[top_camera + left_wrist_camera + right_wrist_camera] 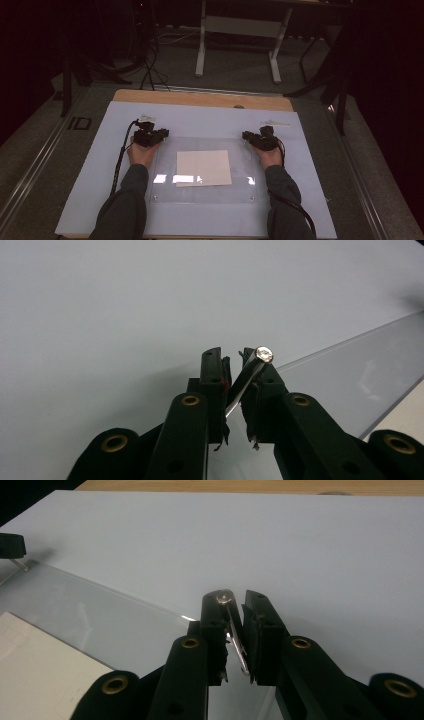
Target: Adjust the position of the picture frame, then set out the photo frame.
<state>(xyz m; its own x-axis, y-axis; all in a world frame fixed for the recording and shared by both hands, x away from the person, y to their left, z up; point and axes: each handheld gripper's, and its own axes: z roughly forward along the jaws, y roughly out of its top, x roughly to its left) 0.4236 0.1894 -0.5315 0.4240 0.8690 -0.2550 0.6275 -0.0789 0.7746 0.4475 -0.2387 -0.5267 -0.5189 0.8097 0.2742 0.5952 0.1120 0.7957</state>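
Gripping a far corner each, the left gripper point(234, 356) pinches the clear sheet point(165, 190)'s left screw point(263, 354), the right gripper point(234, 599) its right screw point(223, 598). The paper point(204, 168) lies on the sheet; lifting both corners evenly should keep it level.

A sheet of paper point(204, 168) lies under the clear panel point(165, 192) on the table mat point(80, 200). 1 gripper sits at each far corner: left gripper point(161, 134), right gripper point(246, 135).
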